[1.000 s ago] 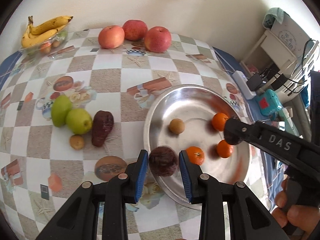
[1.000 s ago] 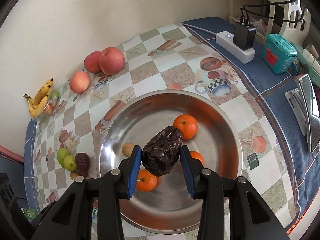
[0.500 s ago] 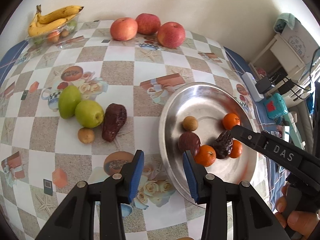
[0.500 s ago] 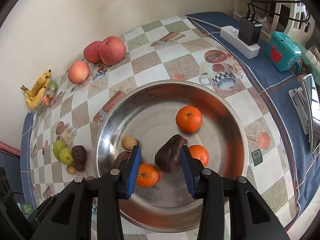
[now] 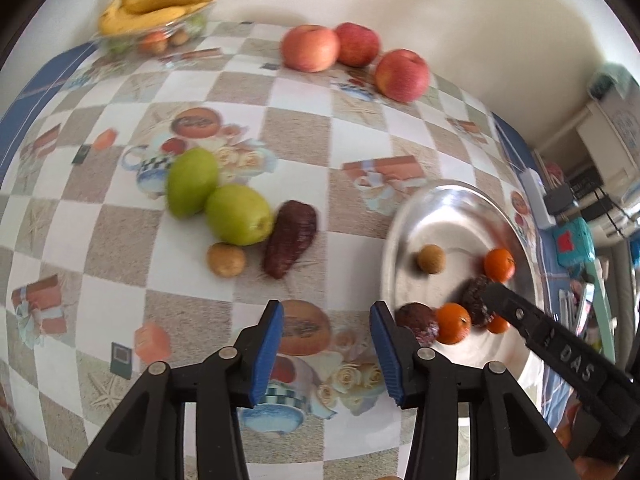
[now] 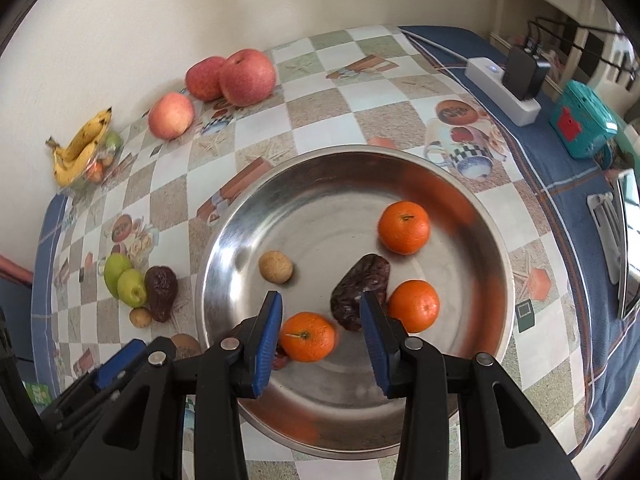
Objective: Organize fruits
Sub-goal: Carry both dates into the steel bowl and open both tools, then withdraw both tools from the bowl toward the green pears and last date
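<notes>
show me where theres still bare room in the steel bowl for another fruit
The round steel bowl has bare floor along its far side, behind the small tan fruit and the far orange. The near middle is crowded: a wrinkled dark fruit sits between two more oranges.

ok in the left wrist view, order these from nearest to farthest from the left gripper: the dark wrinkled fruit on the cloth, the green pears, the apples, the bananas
From the left gripper:
1. Dark wrinkled fruit, just ahead, slightly left.
2. Green pears, beyond it, further left.
3. Apples, far back by the wall.
4. Bananas, far back-left corner.
</notes>
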Available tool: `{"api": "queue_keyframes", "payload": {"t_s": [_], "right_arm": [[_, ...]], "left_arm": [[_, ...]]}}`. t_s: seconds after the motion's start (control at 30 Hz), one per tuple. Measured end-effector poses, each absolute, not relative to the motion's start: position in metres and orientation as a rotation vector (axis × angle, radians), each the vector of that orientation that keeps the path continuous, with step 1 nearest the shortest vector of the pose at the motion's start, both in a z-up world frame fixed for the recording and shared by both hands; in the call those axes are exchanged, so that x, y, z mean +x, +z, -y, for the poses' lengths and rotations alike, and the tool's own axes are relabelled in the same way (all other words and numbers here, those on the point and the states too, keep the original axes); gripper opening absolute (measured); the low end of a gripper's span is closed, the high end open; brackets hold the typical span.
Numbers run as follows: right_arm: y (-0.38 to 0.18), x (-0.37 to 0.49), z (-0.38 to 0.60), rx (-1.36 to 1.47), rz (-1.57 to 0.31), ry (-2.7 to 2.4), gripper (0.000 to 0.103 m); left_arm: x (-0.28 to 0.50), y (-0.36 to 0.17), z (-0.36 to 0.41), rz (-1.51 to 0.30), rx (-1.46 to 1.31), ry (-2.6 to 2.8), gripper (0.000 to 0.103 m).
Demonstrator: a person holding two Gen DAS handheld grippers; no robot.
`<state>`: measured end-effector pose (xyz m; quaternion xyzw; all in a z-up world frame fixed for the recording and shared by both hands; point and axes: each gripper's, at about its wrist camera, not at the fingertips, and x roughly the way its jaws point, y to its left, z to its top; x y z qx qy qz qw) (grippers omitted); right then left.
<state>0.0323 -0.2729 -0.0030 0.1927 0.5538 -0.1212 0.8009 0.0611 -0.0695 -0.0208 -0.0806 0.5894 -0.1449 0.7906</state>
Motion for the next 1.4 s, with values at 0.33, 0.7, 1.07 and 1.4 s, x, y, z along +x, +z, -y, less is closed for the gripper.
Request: {"api": "queue_keyframes", "payload": {"t_s": [0.33,0.7,1.07,1.4], "right_arm": [[-0.002,0.038,0.247,0.308,-1.206,-0.202,0.041],[-0.004,0.040,0.241,0.268,-1.220,-0.208,0.072],[-0.016,0.042,0.235,0.199,-1.247,-0.225,0.090],[-0.017,0.043,0.236,0.229,-1.243,-0.228,0.090]], "left_arm": [[0.071,-0.025,0.025,-1.277,-0.286,-0.160,0.049],[0.073,-0.032,0.012,-1.293,-0.285,-0.089,0.093],[0.071,-0.038,0.005,-1.295,-0.243,-0.007,0.103],[0.073,-0.037,0.002,-1.286,-0.188,0.022,0.103]]}}
